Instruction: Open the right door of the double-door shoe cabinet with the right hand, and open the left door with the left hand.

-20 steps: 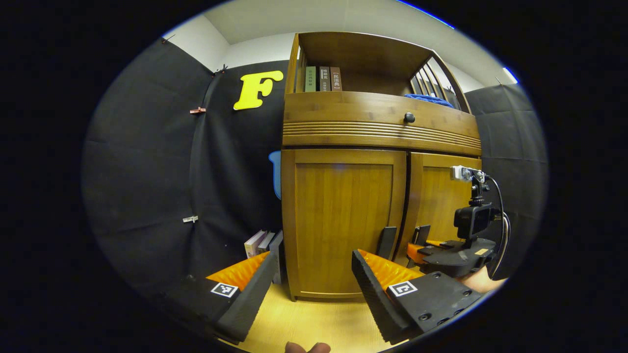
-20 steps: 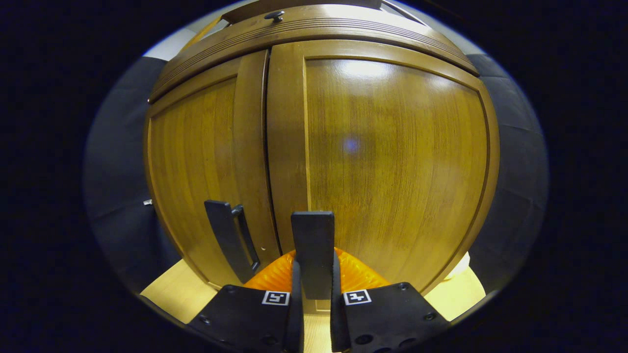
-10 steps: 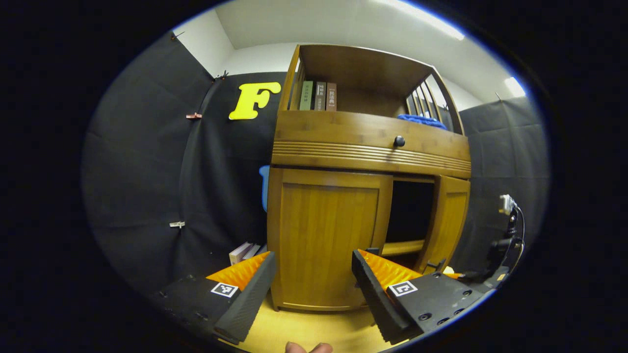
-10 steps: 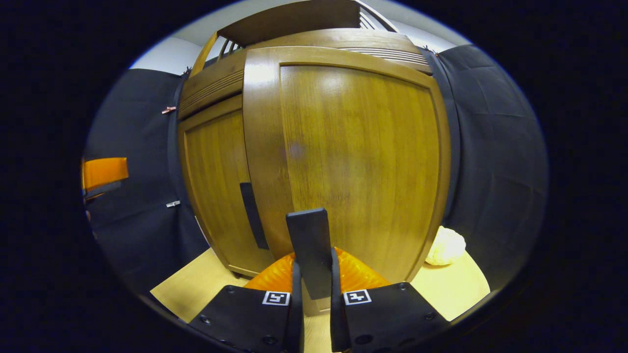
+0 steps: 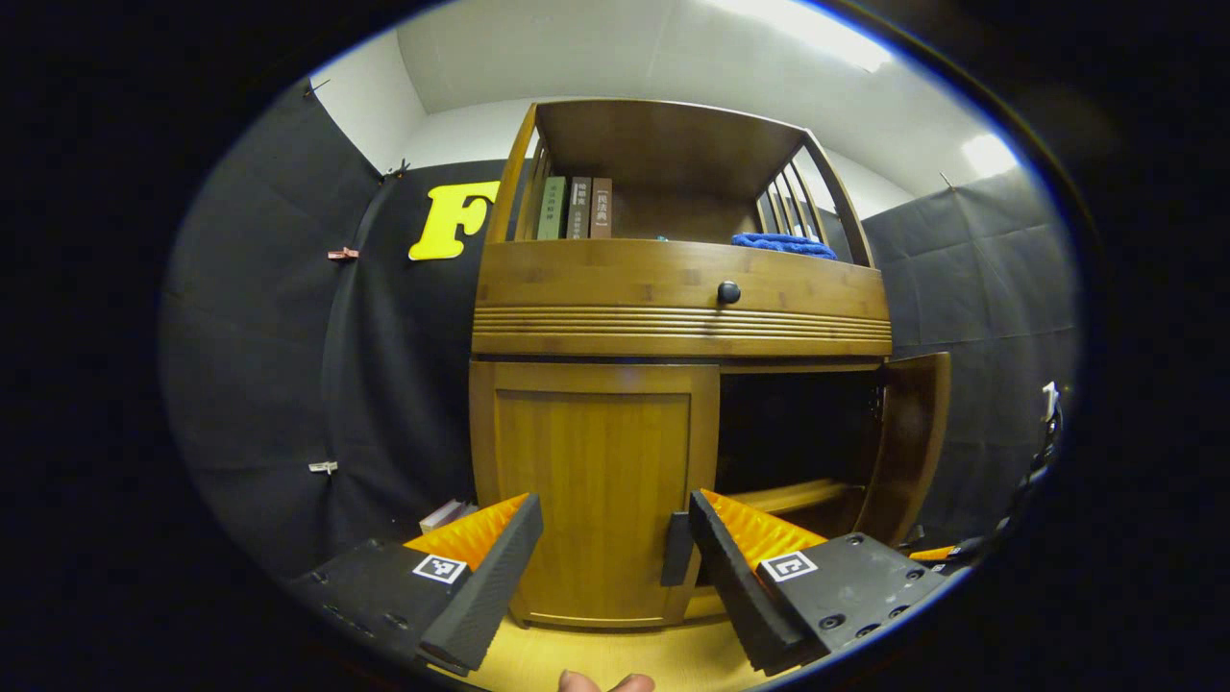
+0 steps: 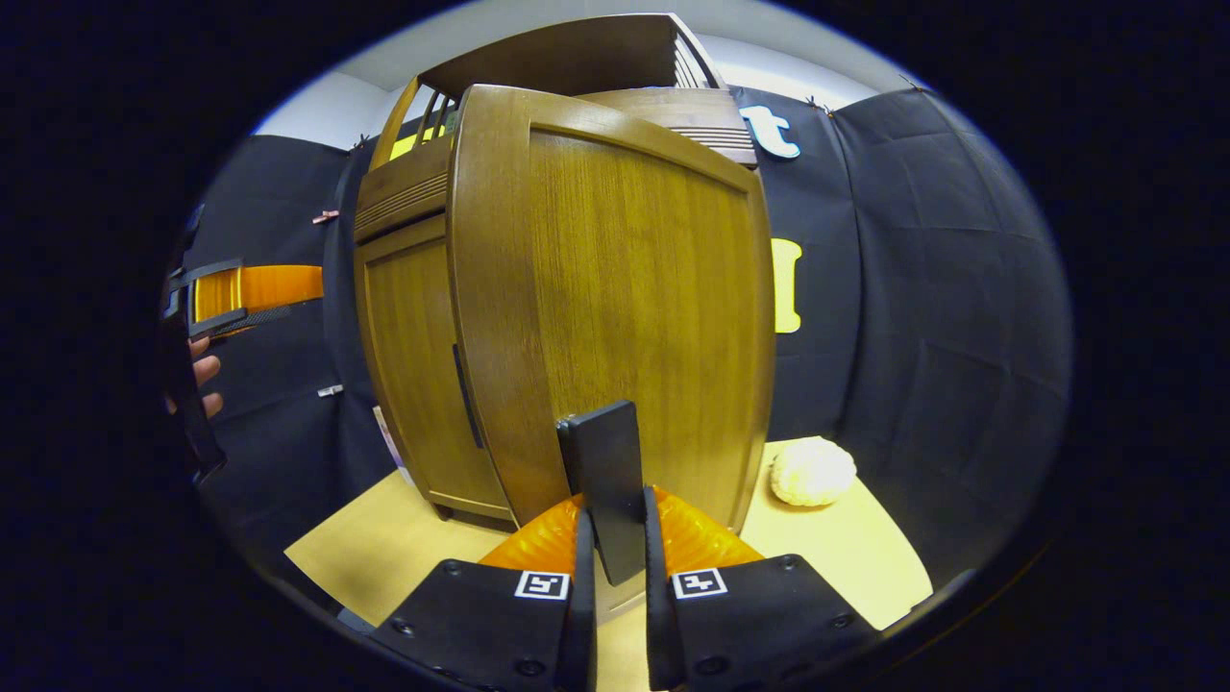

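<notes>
The wooden shoe cabinet [image 5: 673,322] stands ahead in the left gripper view. Its left door [image 5: 591,481] is closed, with a dark handle [image 5: 676,550] on its inner edge. The right door [image 5: 908,442] is swung wide, showing a dark inside and a shelf [image 5: 793,495]. My left gripper [image 5: 612,505] is open a short way in front of the left door, holding nothing. In the right gripper view my right gripper [image 6: 615,524] is shut on the right door's handle [image 6: 603,471], with the right door [image 6: 625,288] facing it. The left door [image 6: 413,365] is behind it, and the left gripper [image 6: 255,288] is at the far left.
Books [image 5: 575,207] and a blue cloth [image 5: 783,245] sit on the top shelf above a drawer with a knob [image 5: 728,291]. A white round object [image 6: 812,471] lies on the floor right of the cabinet. More books [image 5: 444,514] lean at its left. Black cloth walls surround it.
The right door has swung from closed to wide open, pulled by my right gripper on its handle. My left gripper has stayed open and shifted back and to the right, facing the left door.
</notes>
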### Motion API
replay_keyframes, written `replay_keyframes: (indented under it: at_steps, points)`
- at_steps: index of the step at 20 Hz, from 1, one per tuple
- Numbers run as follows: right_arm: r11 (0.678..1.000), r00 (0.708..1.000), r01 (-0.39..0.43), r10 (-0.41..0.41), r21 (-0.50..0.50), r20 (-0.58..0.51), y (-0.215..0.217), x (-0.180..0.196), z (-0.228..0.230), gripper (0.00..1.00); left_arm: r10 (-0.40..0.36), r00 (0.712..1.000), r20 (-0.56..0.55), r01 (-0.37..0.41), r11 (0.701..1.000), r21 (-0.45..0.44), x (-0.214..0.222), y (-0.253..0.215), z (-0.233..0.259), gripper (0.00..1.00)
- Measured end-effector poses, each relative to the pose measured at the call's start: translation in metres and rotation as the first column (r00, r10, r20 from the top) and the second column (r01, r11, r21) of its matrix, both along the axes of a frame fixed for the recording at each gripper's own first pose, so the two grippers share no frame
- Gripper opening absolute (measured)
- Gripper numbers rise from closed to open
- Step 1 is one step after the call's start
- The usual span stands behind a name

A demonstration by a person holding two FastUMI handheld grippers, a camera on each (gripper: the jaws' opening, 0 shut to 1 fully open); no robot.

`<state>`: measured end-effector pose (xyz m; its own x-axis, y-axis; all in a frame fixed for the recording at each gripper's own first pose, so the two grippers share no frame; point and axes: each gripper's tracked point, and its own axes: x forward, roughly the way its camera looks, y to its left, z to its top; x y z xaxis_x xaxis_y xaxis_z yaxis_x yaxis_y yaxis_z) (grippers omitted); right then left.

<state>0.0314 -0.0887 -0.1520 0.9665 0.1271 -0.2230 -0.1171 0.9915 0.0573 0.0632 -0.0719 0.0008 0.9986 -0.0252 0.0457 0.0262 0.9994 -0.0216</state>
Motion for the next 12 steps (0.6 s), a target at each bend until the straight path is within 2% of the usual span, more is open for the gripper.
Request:
replay_keyframes:
  at_steps: [6, 12]
  points:
    - [0.993, 0.994, 0.111, -0.111, 0.032, -0.006, -0.049, -0.019, 0.002, 0.23, -0.027, 0.999, -0.025, 0.027, 1.000, 0.002, 0.011, -0.019, -0.009, 0.95]
    - [0.989, 0.989, 0.145, -0.146, -0.023, -0.008, -0.096, -0.025, 0.007, 0.20, -0.053, 0.998, -0.039, 0.053, 0.999, -0.007, 0.021, -0.036, -0.012, 0.95]
